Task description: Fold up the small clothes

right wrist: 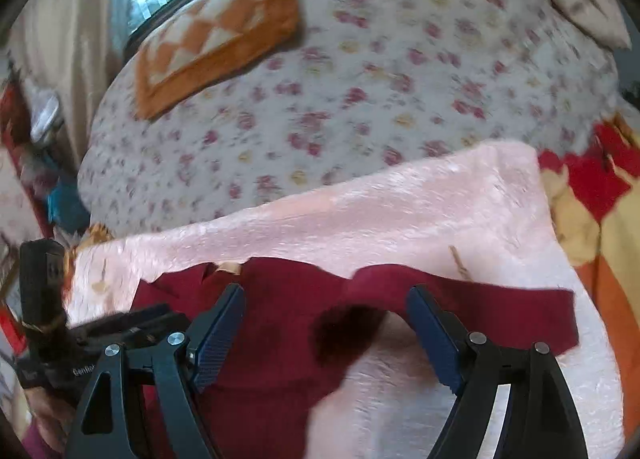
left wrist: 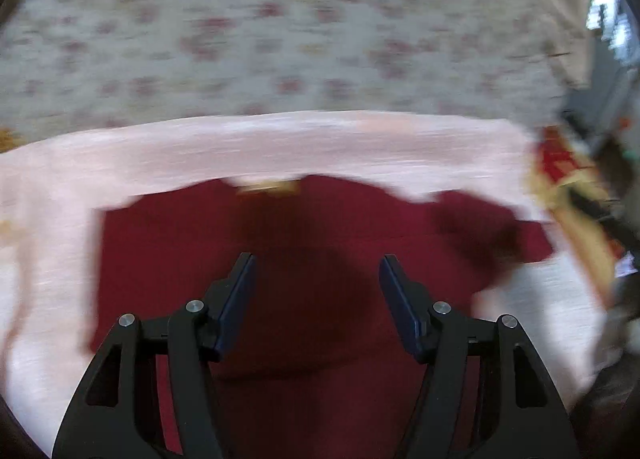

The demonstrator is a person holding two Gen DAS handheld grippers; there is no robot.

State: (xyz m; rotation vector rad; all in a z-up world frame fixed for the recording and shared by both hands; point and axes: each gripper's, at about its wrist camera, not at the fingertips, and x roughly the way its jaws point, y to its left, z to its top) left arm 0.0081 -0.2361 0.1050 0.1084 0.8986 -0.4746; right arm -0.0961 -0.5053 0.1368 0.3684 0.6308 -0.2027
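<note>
A dark red small shirt (left wrist: 192, 259) lies flat on a pale pink towel (left wrist: 280, 147) spread on a bed. Its collar with a tan label (left wrist: 268, 187) points away from me; one sleeve (left wrist: 492, 231) sticks out to the right. My left gripper (left wrist: 316, 259) is open and empty, hovering over the shirt's middle. In the right wrist view the shirt (right wrist: 280, 339) lies on the towel (right wrist: 400, 211), its sleeve (right wrist: 500, 311) reaching right. My right gripper (right wrist: 324, 291) is open and empty above the sleeve's armpit. The left gripper's body (right wrist: 132, 323) shows at the left.
The bed has a white floral sheet (right wrist: 360, 99). An orange checked cloth (right wrist: 224, 31) lies at its far side. A red, yellow and orange blanket (right wrist: 592, 195) lies to the right of the towel. Curtain and clutter are at the left edge (right wrist: 48, 59).
</note>
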